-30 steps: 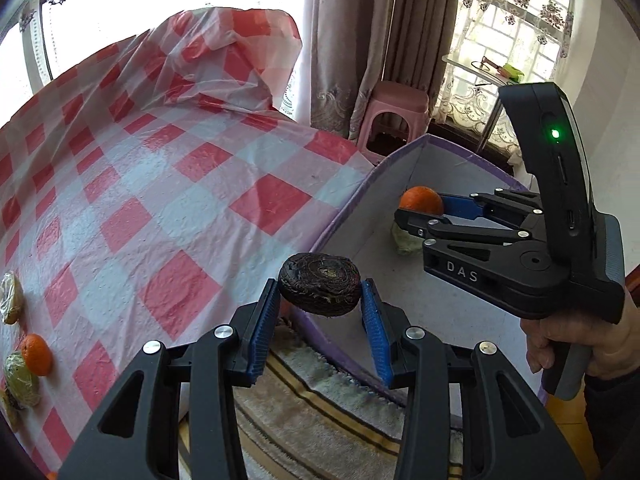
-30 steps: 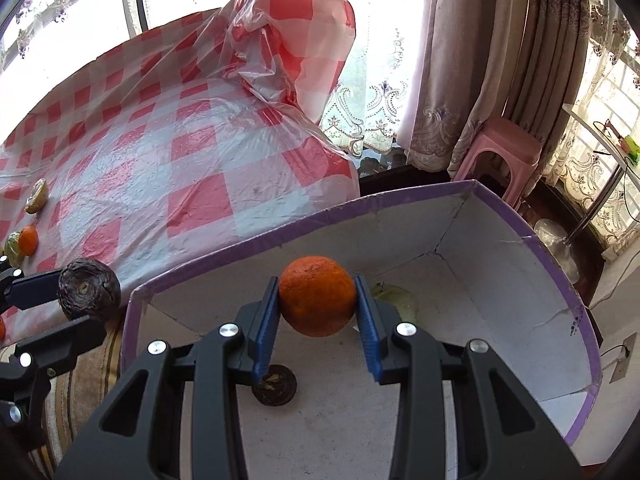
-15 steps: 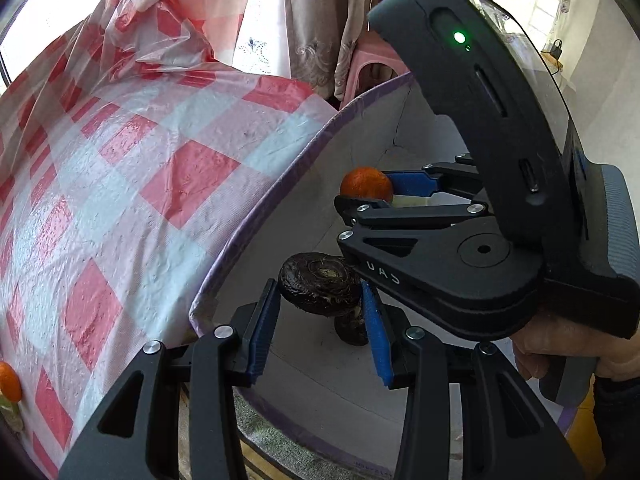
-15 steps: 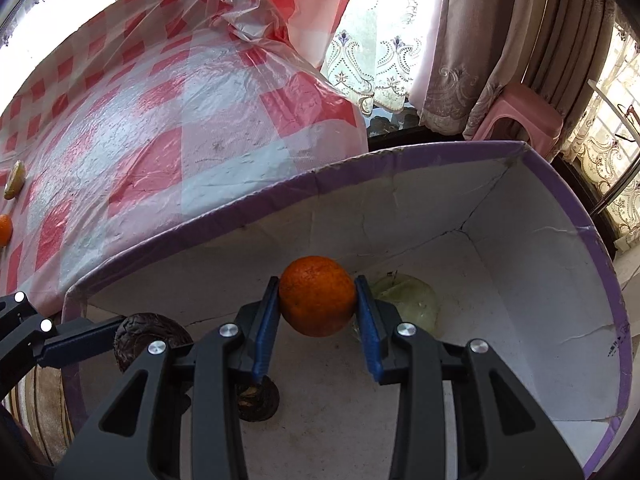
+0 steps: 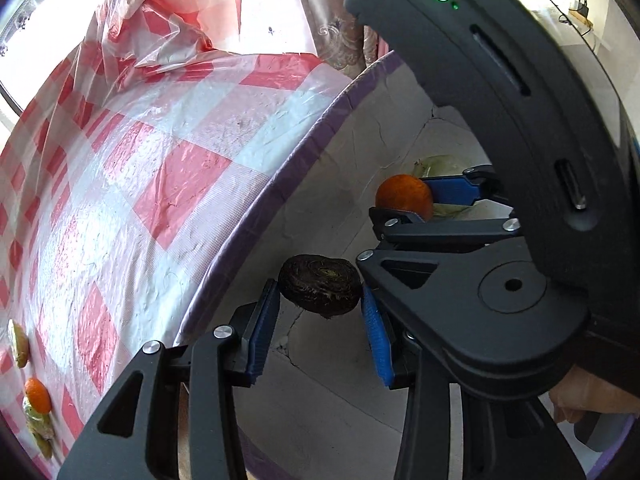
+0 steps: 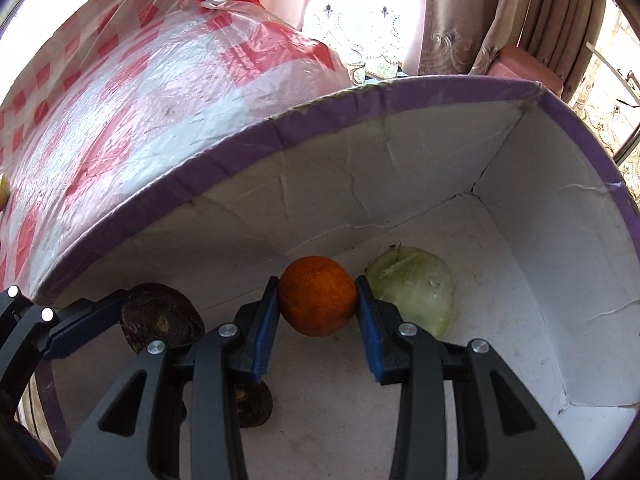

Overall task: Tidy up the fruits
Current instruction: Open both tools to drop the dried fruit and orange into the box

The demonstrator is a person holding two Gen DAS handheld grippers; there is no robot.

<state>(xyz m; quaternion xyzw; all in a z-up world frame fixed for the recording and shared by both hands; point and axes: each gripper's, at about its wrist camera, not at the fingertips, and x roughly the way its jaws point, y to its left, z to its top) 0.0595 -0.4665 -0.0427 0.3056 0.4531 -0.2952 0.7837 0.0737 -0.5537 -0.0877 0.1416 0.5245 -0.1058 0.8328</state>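
My left gripper (image 5: 320, 304) is shut on a dark, wrinkled round fruit (image 5: 320, 290), held inside the purple-rimmed white box (image 5: 280, 196). In the right wrist view that same dark fruit (image 6: 162, 318) sits at the lower left between the left gripper's blue pads. My right gripper (image 6: 318, 304) is shut on an orange (image 6: 318, 296) just above the box floor; the orange (image 5: 404, 200) also shows in the left wrist view. A pale green fruit (image 6: 412, 292) lies on the box floor to the right of the orange. Another dark fruit (image 6: 252, 404) lies on the floor under the fingers.
The box wall (image 6: 280, 132) stands against a table covered in red-and-white checked plastic (image 5: 140, 200). An orange (image 5: 38, 396) and pale wrapped fruits (image 5: 18, 344) lie on that cloth at the far left. A pink stool (image 6: 528, 68) and curtains stand behind the box.
Both grippers have sunk into the box with their fruits. The left gripper moved from over the table's edge across the box rim; the right one dropped closer to the floor and the green fruit.
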